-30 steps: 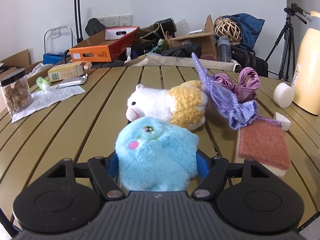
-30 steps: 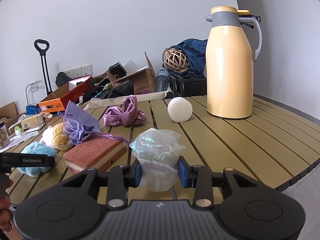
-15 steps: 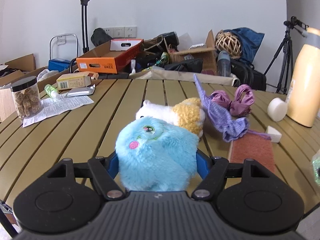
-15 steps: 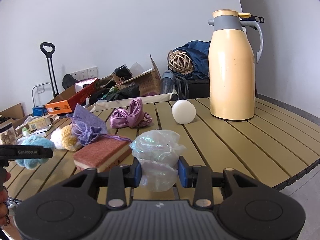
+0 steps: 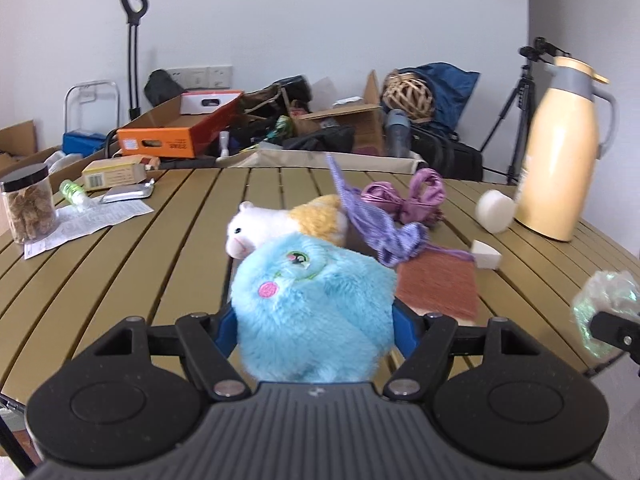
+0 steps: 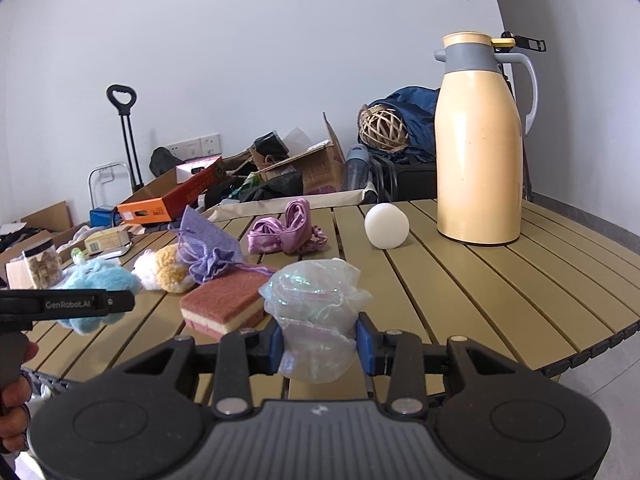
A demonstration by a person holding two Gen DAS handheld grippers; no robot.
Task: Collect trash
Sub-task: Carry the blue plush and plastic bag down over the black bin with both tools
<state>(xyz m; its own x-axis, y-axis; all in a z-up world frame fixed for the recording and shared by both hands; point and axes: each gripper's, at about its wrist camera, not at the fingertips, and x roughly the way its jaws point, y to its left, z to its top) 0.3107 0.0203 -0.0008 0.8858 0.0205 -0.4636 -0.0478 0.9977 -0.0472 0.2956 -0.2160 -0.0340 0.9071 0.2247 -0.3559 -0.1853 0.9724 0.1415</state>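
Note:
My left gripper [image 5: 312, 326] is shut on a fluffy blue plush toy [image 5: 312, 304], held above the near edge of the slatted table [image 5: 120, 264]. That toy [image 6: 98, 280] and the left gripper's side [image 6: 68, 304] also show at the left of the right wrist view. My right gripper [image 6: 318, 344] is shut on a crumpled iridescent clear bag [image 6: 316, 312], lifted over the table's near edge; the bag [image 5: 604, 304] appears at the right rim of the left wrist view. On the table lie a white-and-yellow plush [image 5: 288, 220], a lilac drawstring pouch [image 5: 380, 228] and a pink satin bundle [image 5: 408, 200].
A red-topped sponge [image 6: 224, 304], a white ball [image 6: 386, 226], a small white wedge [image 5: 486, 254] and a tall yellow thermos [image 6: 478, 152] stand on the right half. A jar [image 5: 28, 202], paper sheet [image 5: 92, 220] and small boxes sit far left. Clutter and cardboard boxes lie behind the table.
Both grippers have drawn back toward the table's near edge and risen slightly, each keeping its load. More of the table and the thermos now show in the left wrist view.

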